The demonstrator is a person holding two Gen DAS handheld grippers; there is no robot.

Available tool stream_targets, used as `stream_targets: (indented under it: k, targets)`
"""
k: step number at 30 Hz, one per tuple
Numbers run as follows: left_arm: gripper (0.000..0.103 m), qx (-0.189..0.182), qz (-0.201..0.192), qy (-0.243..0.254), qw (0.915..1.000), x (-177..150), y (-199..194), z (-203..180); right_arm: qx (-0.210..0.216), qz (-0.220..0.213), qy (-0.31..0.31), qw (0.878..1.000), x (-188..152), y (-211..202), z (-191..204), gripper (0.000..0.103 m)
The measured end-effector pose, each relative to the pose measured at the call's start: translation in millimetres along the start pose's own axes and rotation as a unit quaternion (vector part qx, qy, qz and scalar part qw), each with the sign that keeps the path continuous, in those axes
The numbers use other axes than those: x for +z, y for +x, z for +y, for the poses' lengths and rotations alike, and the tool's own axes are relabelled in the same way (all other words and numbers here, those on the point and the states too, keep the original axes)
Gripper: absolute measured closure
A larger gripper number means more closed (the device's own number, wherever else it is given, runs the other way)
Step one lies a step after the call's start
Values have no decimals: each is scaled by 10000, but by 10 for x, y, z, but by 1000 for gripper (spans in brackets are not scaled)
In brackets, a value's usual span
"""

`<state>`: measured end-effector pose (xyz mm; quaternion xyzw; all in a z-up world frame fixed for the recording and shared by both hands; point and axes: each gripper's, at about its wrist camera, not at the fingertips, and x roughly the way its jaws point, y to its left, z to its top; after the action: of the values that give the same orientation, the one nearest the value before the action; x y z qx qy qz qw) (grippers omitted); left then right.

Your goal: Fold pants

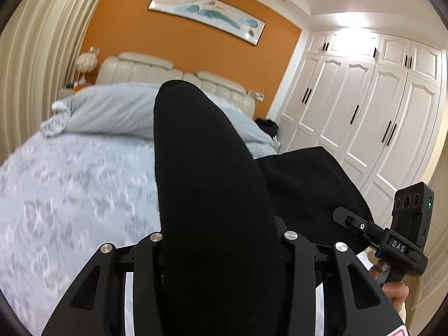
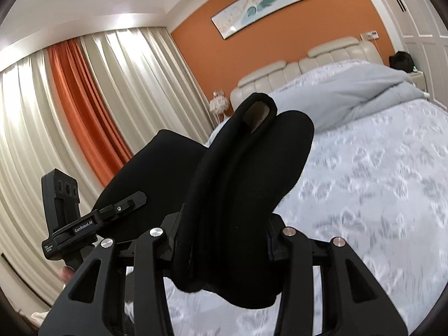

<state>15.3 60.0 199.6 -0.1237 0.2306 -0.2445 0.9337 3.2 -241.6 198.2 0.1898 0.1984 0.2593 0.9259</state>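
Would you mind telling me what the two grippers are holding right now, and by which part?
Both hold the black pants: the left gripper pinches a bunched fold, the right gripper an edge with a thick hem.

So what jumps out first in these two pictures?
The thick black fabric pants fill the middle of both views, bunched up between the fingers of the left claw and the right claw, lifted above the pale grey patterned bed cover. Behind them a bright orange wall carries a long white-framed painting with teal strokes.
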Motion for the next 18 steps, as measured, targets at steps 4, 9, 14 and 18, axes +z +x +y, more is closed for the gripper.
stream_targets:
  k: [4, 9, 14, 18]
  targets:
    - [64, 54, -184, 75, 9998, 297, 246, 92, 60, -138, 15, 9999, 240, 230, -159, 63]
    - [63, 43, -343, 80, 9994, 507, 592, 262, 120, -257, 211, 9994, 467, 550, -457, 62]
    - [63, 135, -346, 177, 9992, 564, 1131, 506, 84, -202, 354, 9991, 557, 975, -846, 62]
    - [62, 256, -123, 23, 9996, 458, 1681, 819, -19, 57, 472, 9989, 433, 1425, -1235, 62]
